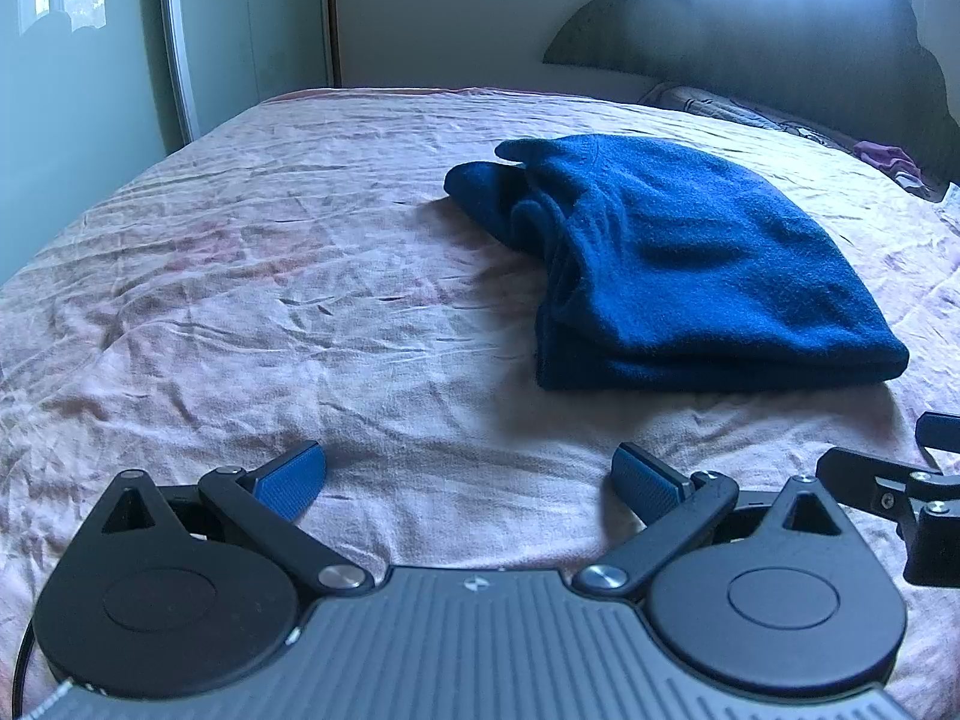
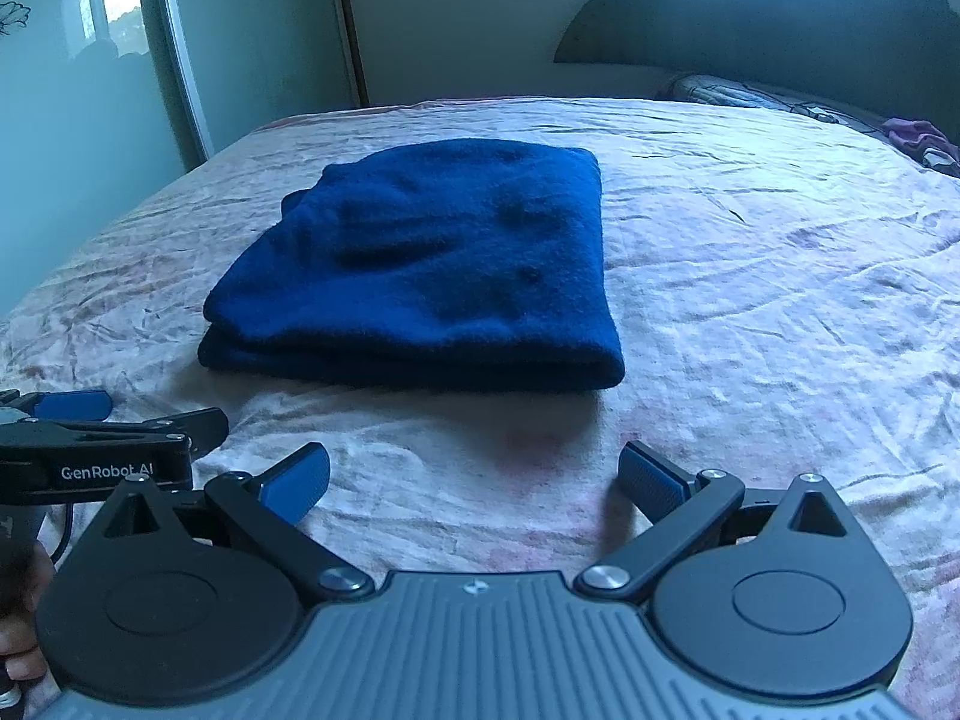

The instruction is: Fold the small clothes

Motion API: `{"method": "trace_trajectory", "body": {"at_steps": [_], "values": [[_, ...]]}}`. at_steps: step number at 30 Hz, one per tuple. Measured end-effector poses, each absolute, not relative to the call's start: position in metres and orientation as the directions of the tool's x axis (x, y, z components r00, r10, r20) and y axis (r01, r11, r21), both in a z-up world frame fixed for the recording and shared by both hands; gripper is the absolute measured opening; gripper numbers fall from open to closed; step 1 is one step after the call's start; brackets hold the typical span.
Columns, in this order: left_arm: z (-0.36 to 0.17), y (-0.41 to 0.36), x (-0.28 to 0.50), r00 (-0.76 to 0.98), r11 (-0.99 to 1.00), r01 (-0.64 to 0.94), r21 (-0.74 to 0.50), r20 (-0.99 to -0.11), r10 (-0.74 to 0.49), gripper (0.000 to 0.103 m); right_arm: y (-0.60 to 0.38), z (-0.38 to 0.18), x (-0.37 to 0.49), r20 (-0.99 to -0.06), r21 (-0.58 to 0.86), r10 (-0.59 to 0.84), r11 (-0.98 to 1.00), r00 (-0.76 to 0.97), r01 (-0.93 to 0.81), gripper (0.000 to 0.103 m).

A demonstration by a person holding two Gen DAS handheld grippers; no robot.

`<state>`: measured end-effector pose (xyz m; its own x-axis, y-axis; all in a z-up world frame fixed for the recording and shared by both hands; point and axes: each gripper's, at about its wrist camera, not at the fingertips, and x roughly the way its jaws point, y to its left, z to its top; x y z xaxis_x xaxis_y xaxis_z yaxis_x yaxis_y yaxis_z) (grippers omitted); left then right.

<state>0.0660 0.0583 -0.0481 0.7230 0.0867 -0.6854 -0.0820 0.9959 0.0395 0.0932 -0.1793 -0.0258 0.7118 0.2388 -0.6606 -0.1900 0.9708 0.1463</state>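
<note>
Two grippers, both w/ jaws spread wide, nothing held. Left gripper [image 1: 468,480] hangs low over the bedsheet [image 1: 240,300]; right gripper [image 2: 474,480] does the same, just beside it. In the right wrist view the left unit shows at approx 9 o'clock, and in the left wrist view a bit of the right one pokes in at 3 o'clock.

Task item: a blue fleece garment [image 1: 678,264], lying on the sheet clear of both grippers. From the left cam it sits at approx 1 o'clock; from the right cam [image 2: 432,264] at approx 11–12 o'clock. So it lies ahead of, and roughly between, the pair.

State of fold: looks already doubled into a compact stack, w/ at least two thick layers showing along the near edge. Far-left end is messier; a sleeve or cuff bulges out there in the left view, approx 12 o'clock.

Step in hand, my read: fold mostly done, grippers backed off. Either it's finished or one tidy-up remains.

Next move, if any: left gripper goes fwd to that loose bulge, pinches it & tucks it over the stack; right gripper pins the near-right corner so the pile doesn't slide. Fleece is thick & springy, so press flat after.

Other clothes [image 1: 888,162] lie far off by the headboard [image 1: 780,30], approx 2 o'clock; maybe next in line, can't tell.
</note>
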Motion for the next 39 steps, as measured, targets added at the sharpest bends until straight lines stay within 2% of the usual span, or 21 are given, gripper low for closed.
{"method": "trace_trajectory", "body": {"at_steps": [39], "values": [[-0.048,0.057,0.067,0.727,0.996,-0.085,0.032,-0.681,0.084,0.103,-0.173,-0.037,0.092,-0.656,0.089,0.209,0.975,0.725,-0.201,0.103]]}}
